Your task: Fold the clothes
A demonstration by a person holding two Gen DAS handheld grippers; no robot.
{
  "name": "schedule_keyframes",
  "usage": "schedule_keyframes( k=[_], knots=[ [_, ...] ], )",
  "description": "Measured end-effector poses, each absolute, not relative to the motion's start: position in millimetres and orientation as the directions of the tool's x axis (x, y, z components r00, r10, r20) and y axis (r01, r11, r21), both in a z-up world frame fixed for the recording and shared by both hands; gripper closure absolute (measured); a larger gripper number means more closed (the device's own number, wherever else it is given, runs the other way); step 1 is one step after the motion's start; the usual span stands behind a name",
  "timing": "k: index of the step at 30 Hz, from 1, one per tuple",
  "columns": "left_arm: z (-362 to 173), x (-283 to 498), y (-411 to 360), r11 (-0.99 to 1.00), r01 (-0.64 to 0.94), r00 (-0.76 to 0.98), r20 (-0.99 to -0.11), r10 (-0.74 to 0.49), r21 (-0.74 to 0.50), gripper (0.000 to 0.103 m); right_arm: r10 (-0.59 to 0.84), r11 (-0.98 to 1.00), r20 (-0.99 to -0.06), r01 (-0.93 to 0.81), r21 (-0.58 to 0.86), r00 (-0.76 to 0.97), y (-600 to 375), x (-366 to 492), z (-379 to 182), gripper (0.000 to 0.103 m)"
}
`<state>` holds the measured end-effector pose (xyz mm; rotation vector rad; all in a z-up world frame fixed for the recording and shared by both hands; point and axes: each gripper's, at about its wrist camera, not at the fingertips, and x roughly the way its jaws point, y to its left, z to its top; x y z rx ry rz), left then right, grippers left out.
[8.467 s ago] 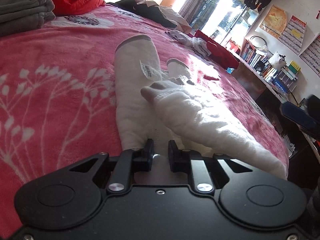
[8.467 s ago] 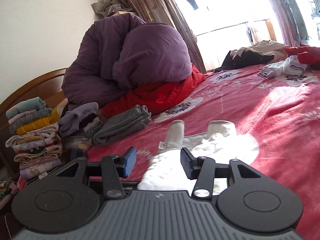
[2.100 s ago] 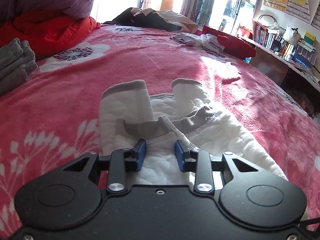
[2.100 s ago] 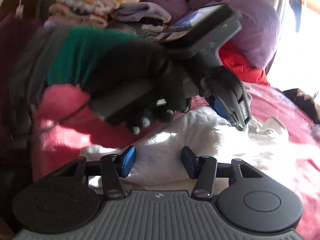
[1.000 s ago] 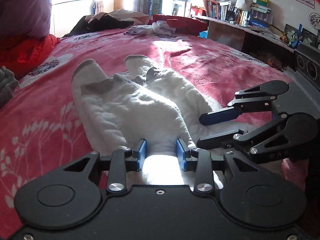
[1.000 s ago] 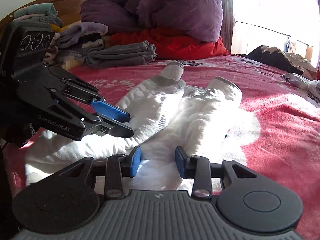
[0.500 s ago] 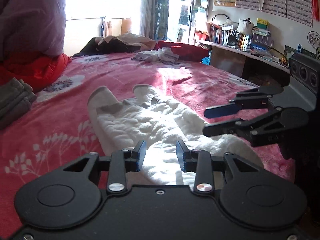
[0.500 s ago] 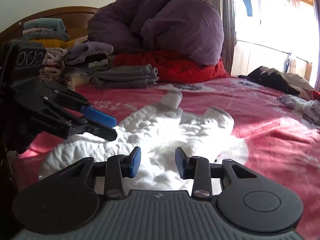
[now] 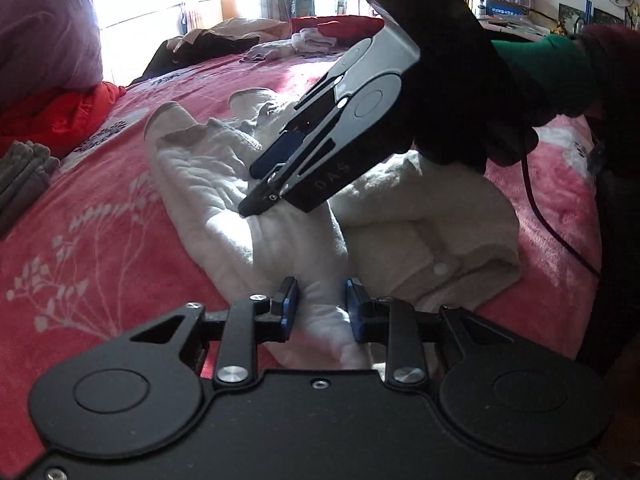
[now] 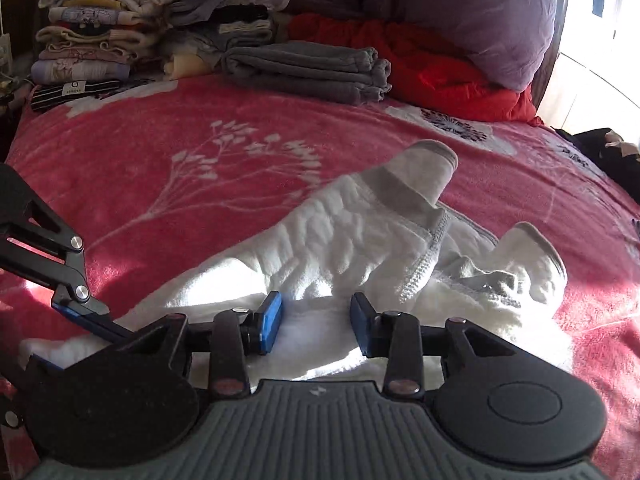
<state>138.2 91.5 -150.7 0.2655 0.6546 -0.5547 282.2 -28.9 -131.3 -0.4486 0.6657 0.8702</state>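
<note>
A white fleece garment (image 9: 208, 172) lies on the pink flowered blanket (image 9: 92, 216), cuffs toward the far side. Its near right part is folded into a thick roll (image 9: 432, 220). My left gripper (image 9: 322, 308) sits at the near edge with its jaws closing. A ridge of the white cloth lies between the blue pads. My right gripper (image 9: 256, 188), held by a black-gloved hand (image 9: 460, 120), points down onto the garment's middle, and its lower tip touches the cloth. In the right wrist view the right gripper (image 10: 316, 324) stands open over the white garment (image 10: 352, 240), nothing between its pads.
Folded grey clothes (image 10: 308, 68) and a tall stack of folded clothes (image 10: 92, 28) stand by the headboard. A purple duvet (image 10: 460, 12) lies on red bedding (image 10: 432, 64). Loose clothes (image 9: 224, 40) lie at the far end. A cable (image 9: 556, 236) hangs at the right.
The right gripper has swung in from the right and come down onto the middle of the garment. The left gripper's jaws have narrowed around the cloth at the near edge.
</note>
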Motion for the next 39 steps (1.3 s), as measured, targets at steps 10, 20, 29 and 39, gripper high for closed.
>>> schedule_keyframes(
  k=[10,20,29,39],
  knots=[
    [-120.8,113.6,104.4,0.837,0.545,0.713,-0.556,-0.427,0.056,0.078,0.577,0.574,-0.678,-0.817,-0.060,0.455,-38.0,284.7,-136.7,0.064],
    [-146.6,109.8,94.3,0.846,0.530,0.664,-0.651,-0.367,0.063,0.086,0.563,0.576,-0.691,-0.815,-0.066,0.454,-34.9,286.7,-136.9,0.064],
    [-159.0,113.0,97.6,0.880,0.471,0.640,-0.664,-0.386,-0.057,0.088,0.558,0.569,-0.692,-0.818,-0.083,0.458,-32.7,285.6,-140.3,0.064],
    [-132.9,83.7,115.6,0.874,0.439,0.695,-0.537,-0.478,-0.209,0.078,0.484,0.623,-0.689,-0.765,-0.161,0.539,-26.1,272.2,-124.2,0.054]
  ],
)
